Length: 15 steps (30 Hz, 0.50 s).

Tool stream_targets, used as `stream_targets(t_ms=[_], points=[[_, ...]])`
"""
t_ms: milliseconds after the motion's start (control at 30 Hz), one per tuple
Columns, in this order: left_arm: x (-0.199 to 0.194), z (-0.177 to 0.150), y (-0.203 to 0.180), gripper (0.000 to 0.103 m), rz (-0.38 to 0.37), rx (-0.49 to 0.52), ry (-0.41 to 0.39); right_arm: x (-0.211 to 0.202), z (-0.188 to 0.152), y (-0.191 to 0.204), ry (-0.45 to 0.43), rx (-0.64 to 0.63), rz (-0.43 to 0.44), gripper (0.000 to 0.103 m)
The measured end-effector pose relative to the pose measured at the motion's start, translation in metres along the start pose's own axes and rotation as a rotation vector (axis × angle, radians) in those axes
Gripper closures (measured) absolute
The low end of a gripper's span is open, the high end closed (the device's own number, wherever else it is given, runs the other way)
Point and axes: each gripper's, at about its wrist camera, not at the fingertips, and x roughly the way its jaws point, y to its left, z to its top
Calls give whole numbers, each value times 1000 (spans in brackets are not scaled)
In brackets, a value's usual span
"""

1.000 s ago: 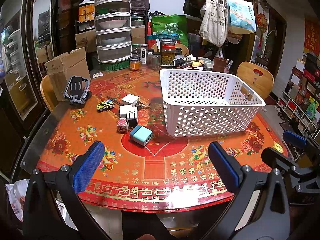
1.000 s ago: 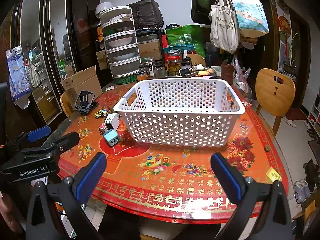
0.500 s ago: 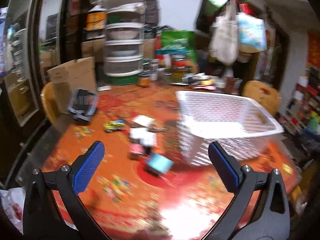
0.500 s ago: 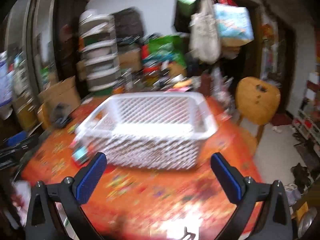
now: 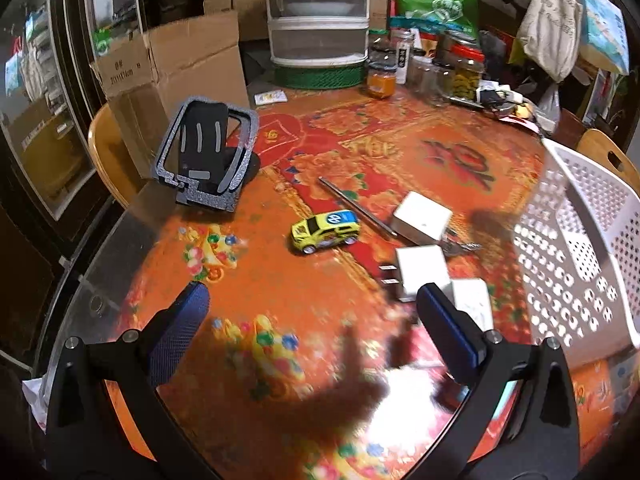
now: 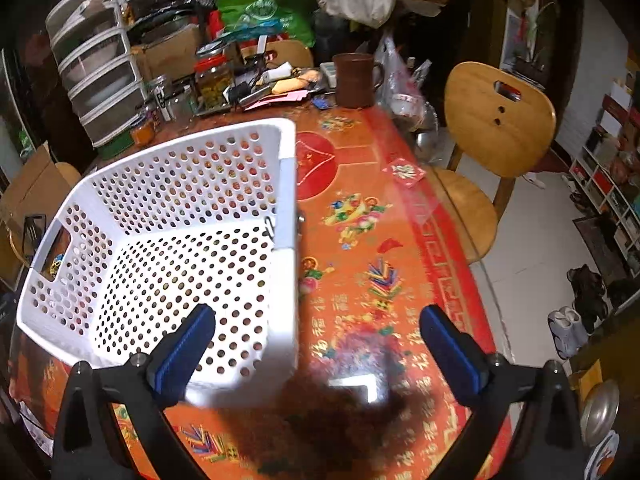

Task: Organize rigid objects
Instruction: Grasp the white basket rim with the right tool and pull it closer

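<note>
Both grippers have swung in low over the red-and-orange patterned surface (image 5: pixel 280 288) since a second ago, when I saw them hanging back beyond its near edge. My left gripper (image 5: pixel 312 316) now hovers with its blue pads spread wide and nothing between them. Ahead of it a yellow toy car with a blue roof (image 5: pixel 325 231) sits by a thin metal rod (image 5: pixel 356 208). Just right of the car lies a white cube charger (image 5: pixel 421 218), and nearer me a white plug adapter with two prongs (image 5: pixel 420 272), with another white block (image 5: pixel 472 308) beside it, partly behind the right pad. A black and grey phone stand (image 5: pixel 206 152) stands well off to the left. My right gripper (image 6: pixel 316 334) has just been closing slightly yet stands released, empty, straddling the near right corner of the white perforated plastic basket (image 6: pixel 284 280), left pad over the inside, right pad over bare surface.
</note>
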Motion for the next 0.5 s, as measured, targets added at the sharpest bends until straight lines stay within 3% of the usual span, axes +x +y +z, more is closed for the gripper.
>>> stream_targets(t_ms=[133,267,500], points=[[31,14,14,1,6,-24,47,14,7,8,26,0,35,15],[58,28,23,1,-7,-50,78,31,8,16,85,-14,50,52],[91,38,11,1,-58,-31,127,35,8,25,99,-42,-16,60]])
